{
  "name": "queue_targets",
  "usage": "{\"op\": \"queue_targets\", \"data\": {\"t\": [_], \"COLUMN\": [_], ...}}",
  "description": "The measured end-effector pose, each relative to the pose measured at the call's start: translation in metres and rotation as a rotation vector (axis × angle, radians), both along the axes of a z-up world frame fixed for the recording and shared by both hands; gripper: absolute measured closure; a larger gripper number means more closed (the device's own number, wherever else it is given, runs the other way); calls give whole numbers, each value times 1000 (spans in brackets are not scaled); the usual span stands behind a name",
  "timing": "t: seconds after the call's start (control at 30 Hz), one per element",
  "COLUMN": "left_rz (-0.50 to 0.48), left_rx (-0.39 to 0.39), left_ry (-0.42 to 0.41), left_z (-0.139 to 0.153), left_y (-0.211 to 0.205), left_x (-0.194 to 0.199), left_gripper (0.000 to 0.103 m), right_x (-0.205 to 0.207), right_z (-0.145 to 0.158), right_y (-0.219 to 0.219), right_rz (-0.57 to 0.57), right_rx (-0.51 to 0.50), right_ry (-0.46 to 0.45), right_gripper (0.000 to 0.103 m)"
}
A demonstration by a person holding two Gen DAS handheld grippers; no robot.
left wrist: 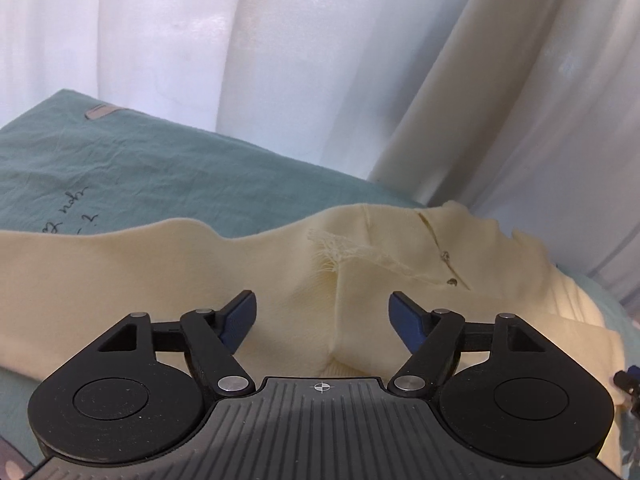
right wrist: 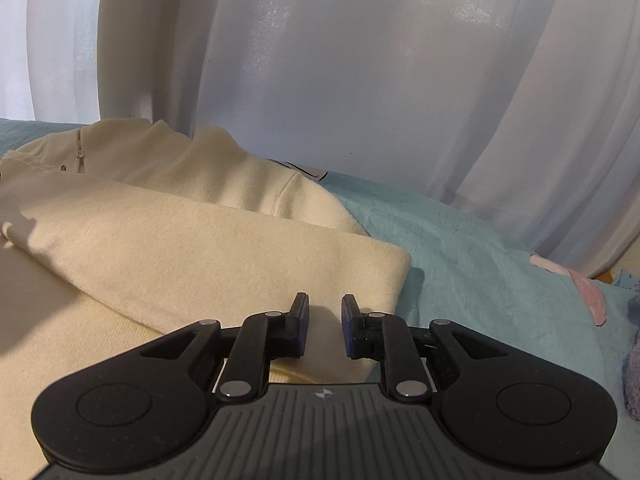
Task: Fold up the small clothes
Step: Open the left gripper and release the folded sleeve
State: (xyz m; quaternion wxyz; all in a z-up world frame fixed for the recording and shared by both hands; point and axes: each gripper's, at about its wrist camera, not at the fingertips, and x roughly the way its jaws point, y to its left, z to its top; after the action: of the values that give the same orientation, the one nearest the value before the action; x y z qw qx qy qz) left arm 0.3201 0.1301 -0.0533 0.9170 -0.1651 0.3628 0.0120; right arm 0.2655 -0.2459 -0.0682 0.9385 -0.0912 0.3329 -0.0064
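A: Starting at the left, what is lying around the cream knitted garment [left wrist: 168, 280]?

B: The teal wrinkled bedsheet [left wrist: 132, 168] is spreading out to the left of the garment and behind it, with dark handwriting on it. The garment itself is lying flat across the sheet. There are no containers showing in either view, so nothing is sitting inside anything.

A: And the left gripper [left wrist: 322, 316]?

B: It is hovering over the garment's middle, its blue-padded fingers [left wrist: 240, 318] standing wide apart with nothing between them but cloth lying below. I cannot tell whether the pads are touching the fabric. Just beyond it, the garment's frayed torn edge [left wrist: 340, 252] is sticking up near the neckline.

A: Moving right?

B: In the right wrist view, the folded cream sleeve [right wrist: 224, 256] is lying across the garment's body, its squared end pointing right. The right gripper [right wrist: 324, 320] is sitting at that sleeve's near edge, jaws narrowed to a small gap, parted rather than closed, and a bit of cloth is showing in the gap; whether they are pinching it I cannot tell.

A: Room to move?

B: To the right of the garment, bare bedsheet [right wrist: 480, 264] is running out to a pink cloth piece [right wrist: 588, 300] at the far right. Behind the garment, white sheer curtains [right wrist: 400, 80] are hanging close.
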Motion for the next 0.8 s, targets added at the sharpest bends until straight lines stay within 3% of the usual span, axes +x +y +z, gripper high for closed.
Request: {"op": "queue_targets", "data": {"t": [0.07,0.1,0.3,0.43,0.5,0.6,0.67,0.73,0.8], "left_rz": [84,137,534,753,823,899,941,998,1021], "left_rx": [-69,-94,-214,-291,-331,-450,-537,-600,-594], "left_ry": [-10,-11,-17,-90,-114,-126,-161,-183,-197], "left_z": [3,4,-1,-5,-10,-24,-34,-39,-39], "left_y": [25,40,157,219,240,266,281,290,295], "left_x": [-21,-33,-102,-141,-152,-160,-168,-175,-176], "left_gripper": [11,11,14,18,28,50,57,59,57], "right_x": [-14,-21,-62,-72,-72,-71,-71,-71,-72], "right_z": [8,10,14,19,21,24,25,27,29], "right_y": [0,1,7,12,14,22,26,29,33], "right_rz": [8,19,78,87,89,95,100,99,101], "right_rx": [44,64,171,207,220,229,246,265,277], "right_ry": [-25,-30,16,18,18,20,18,23,22], "right_gripper": [55,53,49,49,49,49,49,49,48]}}
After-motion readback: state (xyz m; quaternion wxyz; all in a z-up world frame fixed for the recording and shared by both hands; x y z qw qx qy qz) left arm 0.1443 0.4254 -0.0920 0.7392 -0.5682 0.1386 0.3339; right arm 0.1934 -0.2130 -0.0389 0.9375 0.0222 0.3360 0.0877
